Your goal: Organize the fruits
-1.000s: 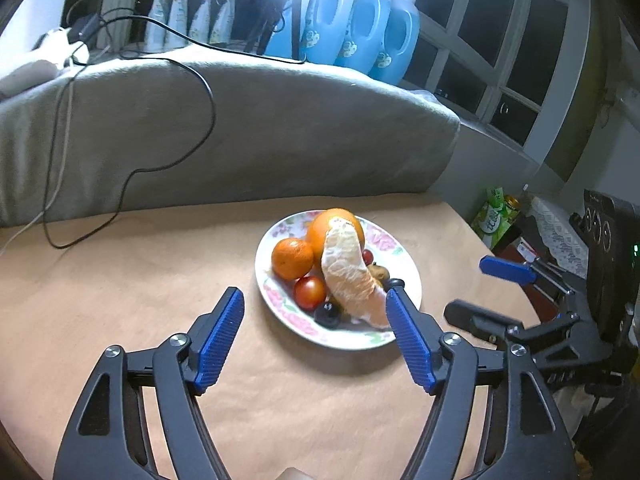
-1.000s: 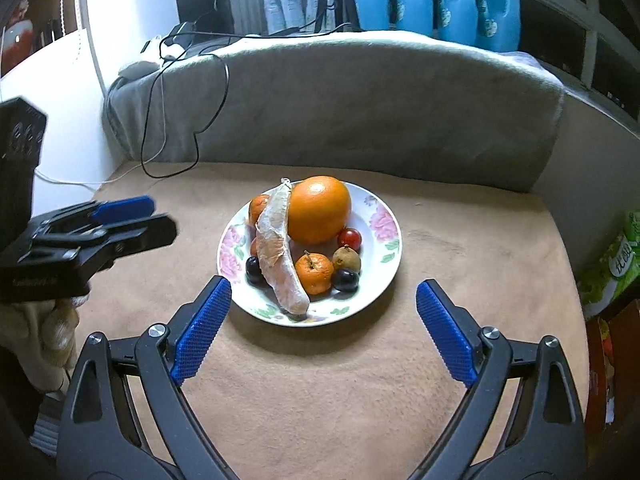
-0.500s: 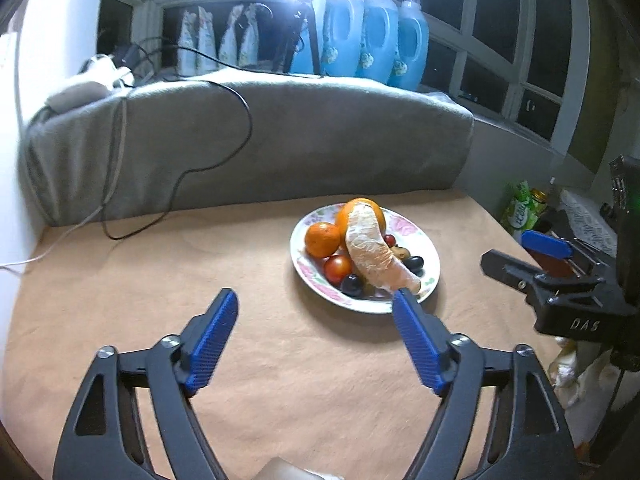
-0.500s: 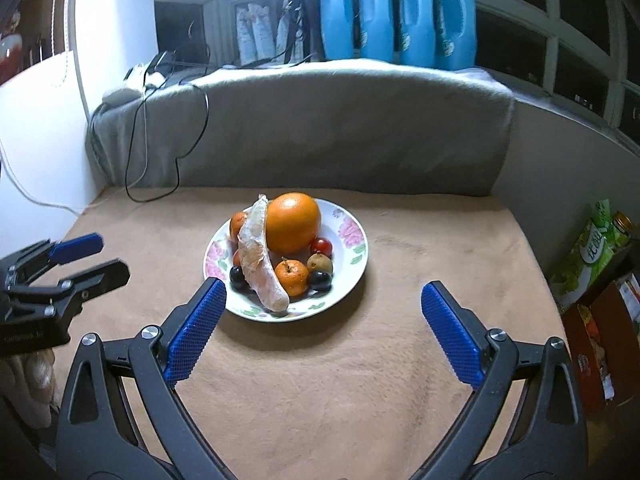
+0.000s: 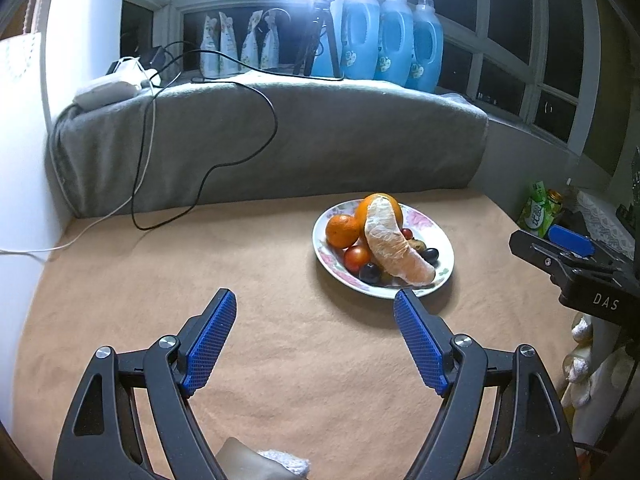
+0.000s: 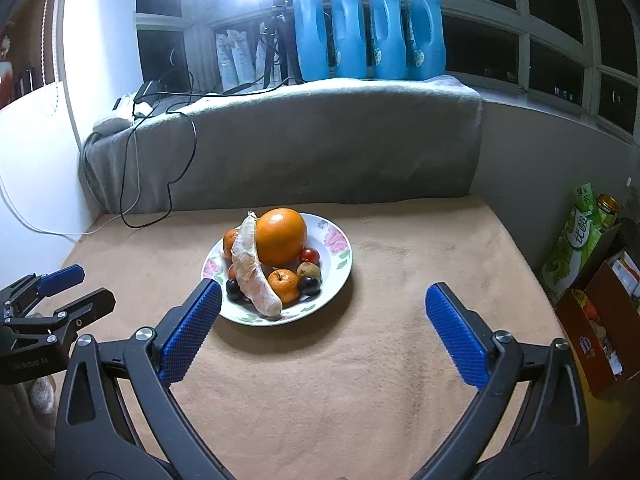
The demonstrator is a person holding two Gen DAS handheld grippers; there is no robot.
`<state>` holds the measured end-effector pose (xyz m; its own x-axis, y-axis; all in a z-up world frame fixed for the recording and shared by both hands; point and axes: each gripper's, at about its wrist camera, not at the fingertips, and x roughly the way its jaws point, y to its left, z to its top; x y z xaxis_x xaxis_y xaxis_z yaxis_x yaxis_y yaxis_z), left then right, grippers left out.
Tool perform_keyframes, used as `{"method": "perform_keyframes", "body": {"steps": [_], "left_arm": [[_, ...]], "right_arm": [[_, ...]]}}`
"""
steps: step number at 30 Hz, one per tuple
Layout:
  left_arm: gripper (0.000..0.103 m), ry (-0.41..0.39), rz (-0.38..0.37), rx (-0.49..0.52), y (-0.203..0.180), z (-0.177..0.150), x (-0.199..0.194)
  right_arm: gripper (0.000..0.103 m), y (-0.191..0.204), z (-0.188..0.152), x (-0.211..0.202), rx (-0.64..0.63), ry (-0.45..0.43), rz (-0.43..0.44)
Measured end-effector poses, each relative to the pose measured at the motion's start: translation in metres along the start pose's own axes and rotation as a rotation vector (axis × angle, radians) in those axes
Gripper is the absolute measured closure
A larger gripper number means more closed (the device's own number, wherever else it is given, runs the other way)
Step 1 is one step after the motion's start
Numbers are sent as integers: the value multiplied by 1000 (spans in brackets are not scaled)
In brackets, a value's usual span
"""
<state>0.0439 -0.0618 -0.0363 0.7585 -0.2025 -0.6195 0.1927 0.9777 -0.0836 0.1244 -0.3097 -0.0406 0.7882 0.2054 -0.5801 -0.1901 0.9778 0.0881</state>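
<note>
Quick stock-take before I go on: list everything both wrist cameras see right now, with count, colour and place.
plate: 1, white with pink flowers, on the tan cloth, mid-table
large orange: 1, orange, back of plate
peeled citrus segment: 1, pale, leaning on the large orange
small oranges: 2, orange, one front, one behind the segment
small round fruits: several, red, dark and brownish, on the plate
table cloth: 1, tan
grey blanket: 1, behind the table
detergent bottles: 4, blue, on the sill
cables: black and white, over the blanket
green carton: 1, far right
left gripper: black, blue pads, open, empty
right gripper: same, open, empty
</note>
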Motion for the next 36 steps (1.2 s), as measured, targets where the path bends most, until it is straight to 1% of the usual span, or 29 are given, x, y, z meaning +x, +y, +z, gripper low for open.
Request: {"method": "perform_keyframes", "body": {"steps": [36], "left_arm": [[21,-13,4,5,-4,0,-4]], "right_arm": [[0,6,-6,0,4,18,10]]}}
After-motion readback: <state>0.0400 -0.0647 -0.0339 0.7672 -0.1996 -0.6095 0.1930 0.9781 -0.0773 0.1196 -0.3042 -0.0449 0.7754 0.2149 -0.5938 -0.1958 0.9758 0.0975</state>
